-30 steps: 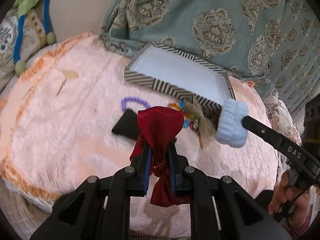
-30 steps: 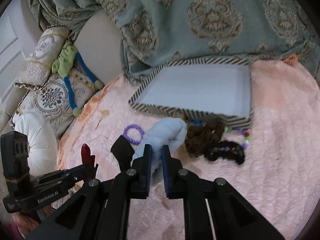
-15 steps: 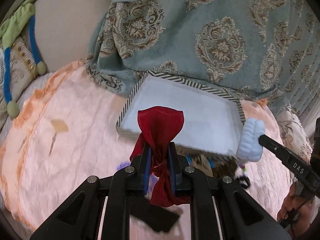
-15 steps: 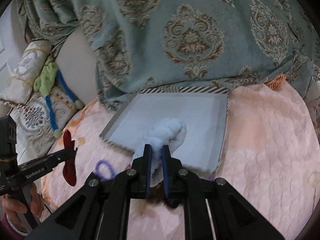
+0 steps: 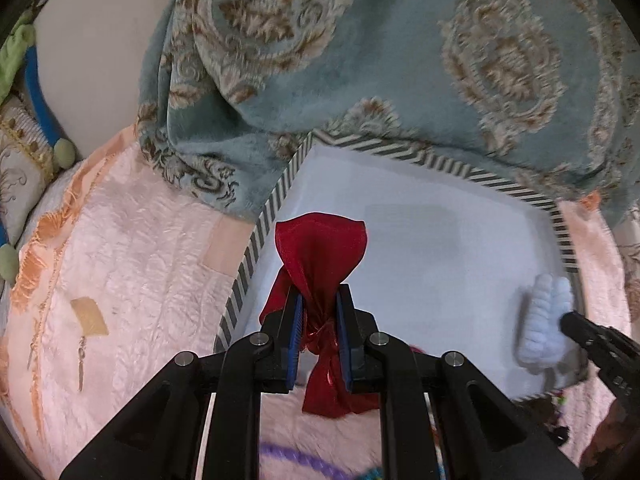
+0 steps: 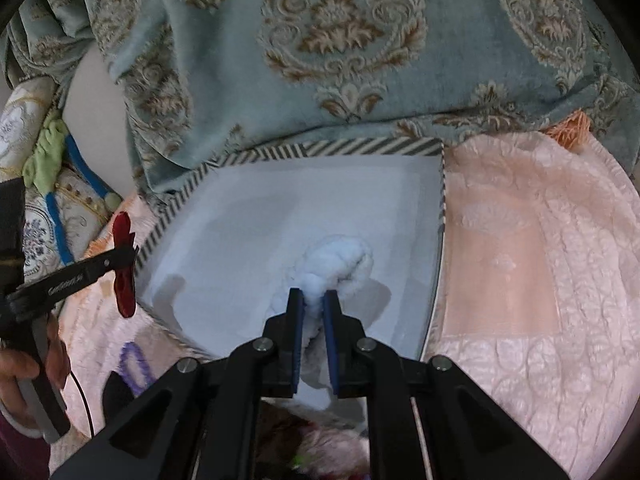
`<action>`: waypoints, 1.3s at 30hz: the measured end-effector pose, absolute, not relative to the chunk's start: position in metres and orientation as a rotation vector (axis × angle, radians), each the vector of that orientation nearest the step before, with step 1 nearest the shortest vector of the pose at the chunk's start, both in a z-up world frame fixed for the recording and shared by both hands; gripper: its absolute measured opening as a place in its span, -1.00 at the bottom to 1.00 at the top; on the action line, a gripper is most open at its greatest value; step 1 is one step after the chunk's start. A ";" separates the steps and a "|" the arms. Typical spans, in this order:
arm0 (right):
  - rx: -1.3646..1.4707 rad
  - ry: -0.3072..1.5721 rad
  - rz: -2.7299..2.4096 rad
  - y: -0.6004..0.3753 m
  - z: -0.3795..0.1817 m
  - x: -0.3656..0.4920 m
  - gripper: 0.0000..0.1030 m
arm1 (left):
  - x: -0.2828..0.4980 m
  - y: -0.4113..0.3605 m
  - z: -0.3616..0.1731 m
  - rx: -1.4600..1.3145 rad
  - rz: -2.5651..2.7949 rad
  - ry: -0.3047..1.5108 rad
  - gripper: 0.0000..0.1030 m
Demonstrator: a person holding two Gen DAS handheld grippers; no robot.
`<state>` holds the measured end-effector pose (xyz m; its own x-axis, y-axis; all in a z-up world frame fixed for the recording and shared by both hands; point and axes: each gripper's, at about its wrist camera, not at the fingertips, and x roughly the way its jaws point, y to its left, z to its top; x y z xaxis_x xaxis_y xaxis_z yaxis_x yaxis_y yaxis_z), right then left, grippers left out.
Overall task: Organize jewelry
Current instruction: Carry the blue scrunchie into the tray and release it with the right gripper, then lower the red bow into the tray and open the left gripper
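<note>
My left gripper [image 5: 318, 300] is shut on a red satin pouch [image 5: 320, 252] and holds it over the near left part of a white tray with a black-and-white striped rim [image 5: 260, 232]. My right gripper [image 6: 312, 296] is shut on a pale blue fluffy scrunchie [image 6: 340, 260] and holds it over the tray's middle [image 6: 224, 220]. The scrunchie also shows in the left wrist view [image 5: 544, 320], at the tray's right side. The red pouch also shows in the right wrist view [image 6: 124, 256], at the tray's left rim.
The tray lies on a pink quilted bedspread [image 6: 540, 280]. A teal patterned blanket [image 5: 360, 60] hangs behind it. A purple bead bracelet [image 6: 134, 364] and a black item [image 6: 114, 396] lie in front of the tray, with more dark and colourful pieces [image 6: 304, 440] below my right gripper. Cushions [image 6: 36, 216] are at the left.
Both grippers have moved forward and up from the pile of jewelry to over the tray, each still holding its item. The tray now fills the middle of both views.
</note>
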<state>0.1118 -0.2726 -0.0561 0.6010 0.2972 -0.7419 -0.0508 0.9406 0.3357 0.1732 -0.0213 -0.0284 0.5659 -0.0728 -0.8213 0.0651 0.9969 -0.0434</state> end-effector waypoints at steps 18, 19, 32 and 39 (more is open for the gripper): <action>0.136 0.974 0.236 -0.276 -0.039 0.065 -0.22 | 0.159 -0.012 -0.069 -0.042 -0.070 1.079 -0.89; 0.116 0.988 0.236 -0.276 -0.040 0.060 -0.22 | 0.157 -0.012 -0.068 -0.042 -0.070 1.082 -0.89; -0.221 0.992 0.141 -0.251 -0.040 0.045 -0.22 | 0.152 -0.016 -0.065 -0.048 -0.061 1.089 -0.68; -0.191 0.951 0.092 -0.262 -0.051 0.076 -0.19 | 0.165 -0.008 -0.063 -0.112 -0.056 1.085 -0.44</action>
